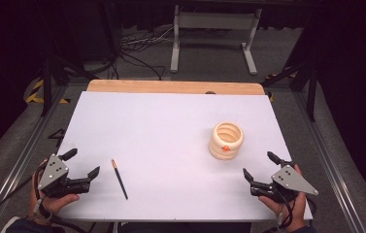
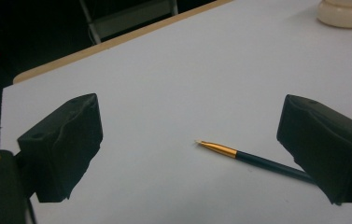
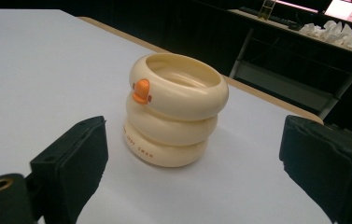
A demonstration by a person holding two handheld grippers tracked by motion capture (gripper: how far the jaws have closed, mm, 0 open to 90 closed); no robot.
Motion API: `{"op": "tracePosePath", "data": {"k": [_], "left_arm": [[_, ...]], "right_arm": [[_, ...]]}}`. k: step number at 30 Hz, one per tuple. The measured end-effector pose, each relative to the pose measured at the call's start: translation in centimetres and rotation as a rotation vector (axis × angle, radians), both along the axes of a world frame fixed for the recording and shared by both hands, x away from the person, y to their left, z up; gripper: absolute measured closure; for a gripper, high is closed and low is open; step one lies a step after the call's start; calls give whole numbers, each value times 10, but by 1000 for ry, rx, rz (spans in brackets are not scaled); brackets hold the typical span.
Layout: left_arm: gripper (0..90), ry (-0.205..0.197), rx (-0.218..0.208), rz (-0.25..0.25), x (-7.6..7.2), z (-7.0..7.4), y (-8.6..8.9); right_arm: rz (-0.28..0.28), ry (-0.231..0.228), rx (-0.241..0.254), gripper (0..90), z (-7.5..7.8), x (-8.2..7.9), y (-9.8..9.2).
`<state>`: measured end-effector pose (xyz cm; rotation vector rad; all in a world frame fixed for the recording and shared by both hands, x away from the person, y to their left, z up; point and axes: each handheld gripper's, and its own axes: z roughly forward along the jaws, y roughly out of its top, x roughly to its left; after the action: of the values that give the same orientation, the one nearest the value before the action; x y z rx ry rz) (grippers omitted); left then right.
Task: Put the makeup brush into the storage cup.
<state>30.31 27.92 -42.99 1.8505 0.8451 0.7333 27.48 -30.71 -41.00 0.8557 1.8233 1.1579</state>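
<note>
A cream ribbed holder [image 1: 226, 140] with an orange duck beak stands upright on the right half of the white table [image 1: 171, 126]; it looks empty from above. A thin dark pen [image 1: 119, 178] with a gold tip lies flat near the front left. My left gripper [image 1: 82, 162] rests at the front left corner, open, with the pen [image 2: 248, 157] just ahead between its jaws' lines and partly hidden by one jaw. My right gripper [image 1: 259, 166] sits at the front right, open, facing the holder [image 3: 176, 109] from a short distance, not touching it.
A wooden strip [image 1: 175, 87] borders the table's far edge. Beyond it stand a white metal frame [image 1: 214, 34] and loose cables [image 1: 141, 46] on the floor. Metal rails [image 1: 25, 145] run along both sides of the table. A dark desk with clutter [image 3: 332, 28] stands behind the holder.
</note>
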Motion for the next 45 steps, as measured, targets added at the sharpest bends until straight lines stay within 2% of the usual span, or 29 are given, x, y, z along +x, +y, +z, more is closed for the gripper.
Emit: {"op": "tracePosePath", "data": {"k": [4, 7, 10, 16, 19, 20, 22, 23, 25, 30, 33, 36, 39, 41, 45], "left_arm": [[50, 1, -2, -17, -1, 0, -2], [47, 10, 7, -18, -1, -1, -2], [50, 10, 19, -27, 0, -2, -3], [55, 60, 23, -31, 4, -4, -7], [88, 111, 55, -19, 8, -5, -11], [90, 144, 52, -23, 10, -5, -14], [94, 152, 54, -20, 11, -5, -15], [108, 177, 70, 20, 13, -6, -18], [113, 209, 70, 13, 15, -6, -21], [168, 265, 75, 63, 20, -3, -26], [178, 343, 63, 67, 29, -3, -29], [238, 440, 28, 71, 38, -1, -33], [309, 491, -6, 61, 43, 1, -37], [357, 550, 8, 66, 49, 0, -42], [421, 607, 33, 74, 56, -4, -49]], "right_arm": [[-5, -8, -6, 82, -1, -1, -2], [-17, -18, 17, 82, 1, -2, -3], [-19, -24, 2, 84, 2, -1, -1], [-16, -1, -24, 93, -1, 1, 3], [-15, 15, -35, 104, -2, 1, 3], [-20, 17, -38, 105, -2, 1, 3], [-21, 24, -35, 109, -3, 2, 2], [-25, 28, -33, 109, -3, 2, 2], [-27, 38, -36, 110, -4, 3, 2], [-21, 47, -47, 110, -5, 4, 3], [-16, 57, -48, 113, -7, 5, 4], [-11, 72, -53, 118, -8, 6, 4], [-1, 76, -58, 121, -8, 6, 4], [10, 82, -57, 123, -9, 6, 5], [12, 83, -64, 123, -9, 6, 6]]}}
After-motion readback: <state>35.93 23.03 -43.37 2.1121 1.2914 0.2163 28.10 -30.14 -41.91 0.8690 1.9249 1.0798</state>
